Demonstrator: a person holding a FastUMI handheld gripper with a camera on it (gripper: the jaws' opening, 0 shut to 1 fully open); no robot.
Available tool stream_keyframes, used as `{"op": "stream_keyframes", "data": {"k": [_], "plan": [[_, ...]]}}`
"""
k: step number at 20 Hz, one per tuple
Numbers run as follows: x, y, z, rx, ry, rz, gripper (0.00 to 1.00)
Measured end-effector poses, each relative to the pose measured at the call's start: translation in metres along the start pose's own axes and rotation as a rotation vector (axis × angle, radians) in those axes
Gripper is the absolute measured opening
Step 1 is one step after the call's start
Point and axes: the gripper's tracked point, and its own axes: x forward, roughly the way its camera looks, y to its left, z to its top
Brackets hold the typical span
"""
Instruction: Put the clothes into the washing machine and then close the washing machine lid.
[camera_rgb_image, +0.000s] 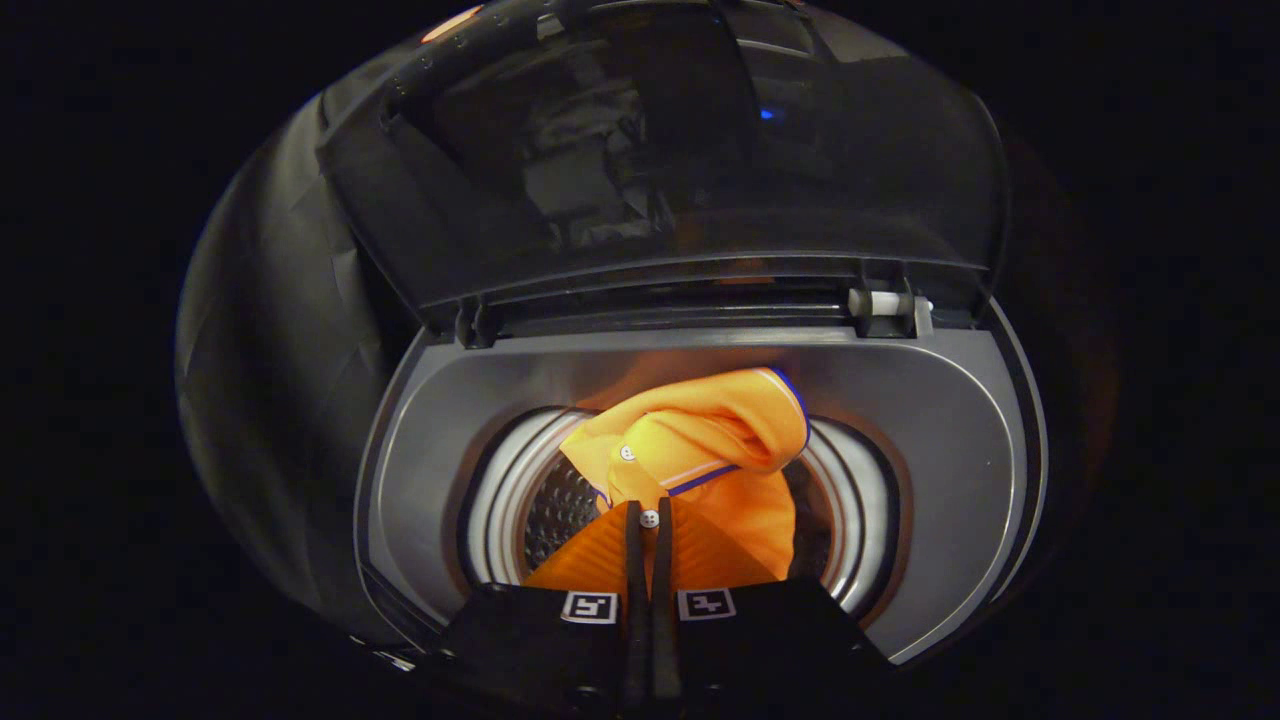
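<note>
The gripper (648, 520) is seen nearest, its two dark fingers (633, 560) brought almost together and clamped on a fold of the orange garment (700, 430), beside a small white button (650, 518). The garment, trimmed with a blue and white stripe, is held bunched over the round drum opening (520, 480) of the washing machine (930, 420), part of it hanging down inside, where the perforated drum wall (560, 510) can be made out. The dark transparent lid (660, 160) is raised upright beyond the opening, hinged at the back of the grey top panel
</note>
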Motion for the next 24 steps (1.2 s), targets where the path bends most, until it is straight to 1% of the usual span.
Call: {"op": "stream_keyframes", "data": {"k": [6, 9, 11, 12, 13, 14, 17, 19, 21, 22, 24], "plan": [[0.003, -0.007, 0.0, -0.002, 0.007, -0.04, 0.09], [0.001, -0.006, -0.001, 0.0, 0.013, -0.04, 0.16], [0.001, -0.005, 0.007, -0.005, 0.0, -0.038, 0.12], [-0.001, -0.004, 0.008, -0.011, -0.007, -0.042, 0.17], [-0.002, -0.002, 0.011, -0.014, -0.01, -0.044, 0.19], [-0.005, -0.001, 0.011, -0.022, -0.01, -0.046, 0.3], [-0.011, 0.002, 0.01, -0.059, -0.001, -0.044, 0.7], [-0.018, 0.004, 0.013, -0.081, -0.02, -0.048, 0.71], [-0.028, 0.006, 0.017, -0.094, -0.053, -0.055, 0.89], [-0.032, 0.008, 0.027, -0.097, -0.08, -0.056, 0.98], [-0.044, 0.012, 0.044, -0.095, -0.157, -0.059, 0.97]]}}
